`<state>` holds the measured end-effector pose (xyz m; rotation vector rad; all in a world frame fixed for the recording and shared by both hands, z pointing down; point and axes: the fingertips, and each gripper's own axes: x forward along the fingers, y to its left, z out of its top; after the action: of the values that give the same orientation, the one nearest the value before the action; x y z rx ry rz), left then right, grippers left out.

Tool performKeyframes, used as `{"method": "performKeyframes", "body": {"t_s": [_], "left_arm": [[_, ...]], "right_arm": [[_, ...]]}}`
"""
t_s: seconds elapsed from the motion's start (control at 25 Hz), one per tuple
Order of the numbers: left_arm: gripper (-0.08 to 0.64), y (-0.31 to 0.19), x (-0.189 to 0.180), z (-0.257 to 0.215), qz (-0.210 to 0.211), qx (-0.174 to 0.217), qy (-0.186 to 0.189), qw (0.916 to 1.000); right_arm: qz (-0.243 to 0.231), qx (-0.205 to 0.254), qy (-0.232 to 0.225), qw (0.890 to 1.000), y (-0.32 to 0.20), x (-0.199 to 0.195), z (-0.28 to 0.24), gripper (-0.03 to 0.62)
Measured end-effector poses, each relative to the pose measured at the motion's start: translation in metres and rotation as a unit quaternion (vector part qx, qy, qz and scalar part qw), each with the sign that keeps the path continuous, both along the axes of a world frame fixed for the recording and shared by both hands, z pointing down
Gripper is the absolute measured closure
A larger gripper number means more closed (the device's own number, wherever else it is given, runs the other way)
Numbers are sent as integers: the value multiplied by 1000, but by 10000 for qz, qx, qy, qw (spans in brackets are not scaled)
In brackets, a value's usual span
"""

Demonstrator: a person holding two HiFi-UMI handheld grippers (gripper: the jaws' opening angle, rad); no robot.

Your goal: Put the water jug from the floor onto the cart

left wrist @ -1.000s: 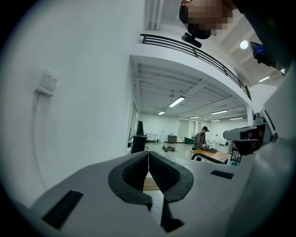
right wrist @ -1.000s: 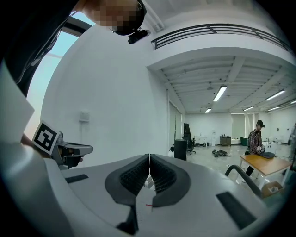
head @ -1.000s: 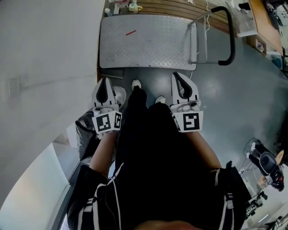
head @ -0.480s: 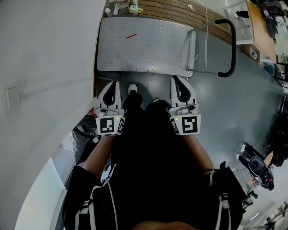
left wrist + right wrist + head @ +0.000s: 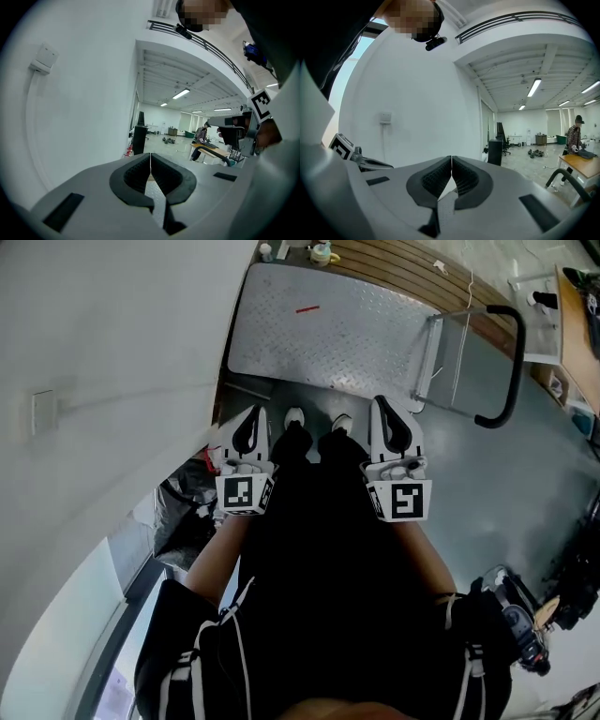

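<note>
Floor (image 5: 534, 493) ahead carries the cart (image 5: 328, 334); left claw (image 5: 251, 411) and right claw (image 5: 388, 401), shifted slightly, stay clenched and empty; jug not yet in view.

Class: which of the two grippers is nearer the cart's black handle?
The right gripper, on the side where the cart's black handle stands; the left gripper is beside the white wall.

Open lab hall, strip ceiling lights (image 5: 533, 87), workbench (image 5: 577, 162), office chair (image 5: 505, 142), platform cart (image 5: 328, 324)
</note>
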<state>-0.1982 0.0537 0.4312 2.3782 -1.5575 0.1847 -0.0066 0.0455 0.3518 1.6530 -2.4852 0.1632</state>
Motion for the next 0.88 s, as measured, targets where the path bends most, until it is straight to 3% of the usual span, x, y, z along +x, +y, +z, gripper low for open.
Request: {"method": "performKeyframes", "body": {"t_s": [0.2,0.36,0.44,0.6,0.76,0.88], "left_arm": [[540,13,-5,44,-60,-498,-511,9974],[537,31,-25,94,-231,-1181,-644,9906],[535,44,-35,128,-285,-1842,-731,9798],[523,76,-61,201,-294,-3101,-891,9461],[474,108,-85,262,-388,-3765,-917,9211],[448,127,-99,300,-468,-4103,-830,9070]], "right_arm": [[-505,-17,-156,9986,-6,-24,7,572],[-735,-84,-139,9972,-8,-31,13,574],[-864,-127,-110,9961,-11,-34,12,574],[-1065,-192,-232,9939,-8,-51,16,574],[-1172,-144,-174,9929,-3,-62,16,574],[-1126,-149,-56,9935,-2,-59,20,574]]}}
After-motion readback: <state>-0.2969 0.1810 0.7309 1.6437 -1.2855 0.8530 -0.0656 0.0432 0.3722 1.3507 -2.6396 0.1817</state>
